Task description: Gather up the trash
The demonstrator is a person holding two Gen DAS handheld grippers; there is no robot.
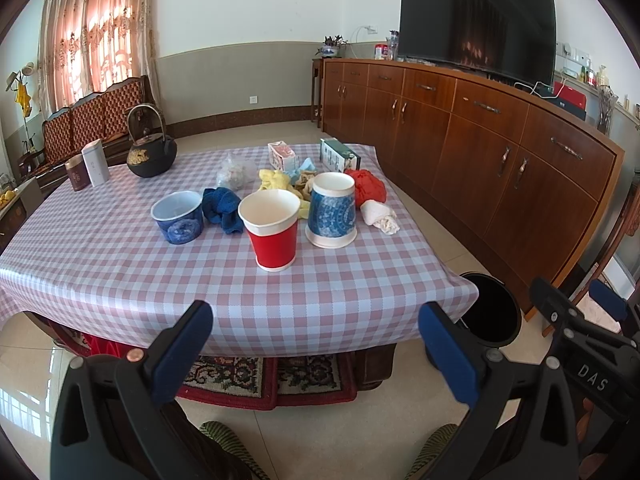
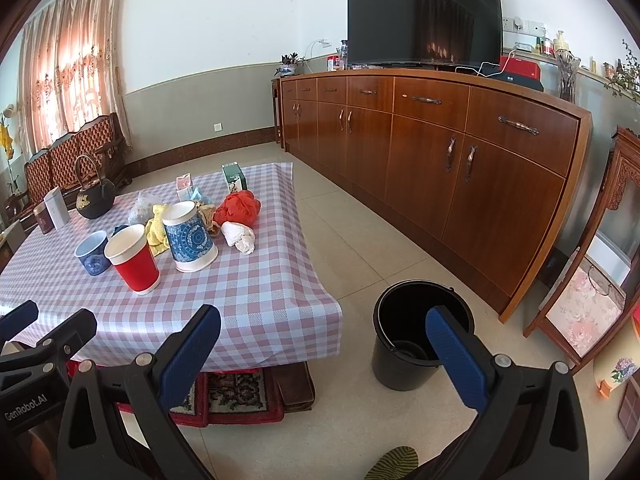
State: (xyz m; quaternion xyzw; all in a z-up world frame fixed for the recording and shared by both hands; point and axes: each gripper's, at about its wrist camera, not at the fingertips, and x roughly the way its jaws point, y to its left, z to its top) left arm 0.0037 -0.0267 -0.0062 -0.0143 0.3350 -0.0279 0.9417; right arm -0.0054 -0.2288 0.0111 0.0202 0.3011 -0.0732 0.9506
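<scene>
Seemingly nothing is collected yet: from the left wrist, the left gripper (image 1: 316,344) hangs spread and empty short of the table (image 1: 120,272), where the red cup (image 1: 273,232) stands upright, mouth up, amid crumpled scraps. From the right wrist, the right gripper (image 2: 324,350) gapes empty near the bin (image 2: 394,368), which holds only something dark and unclear.

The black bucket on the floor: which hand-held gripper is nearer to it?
Right. The right hand-held gripper hangs open just short of the bucket, beside the table corner. The left hand-held gripper faces the table's front edge, further from the bucket.
</scene>
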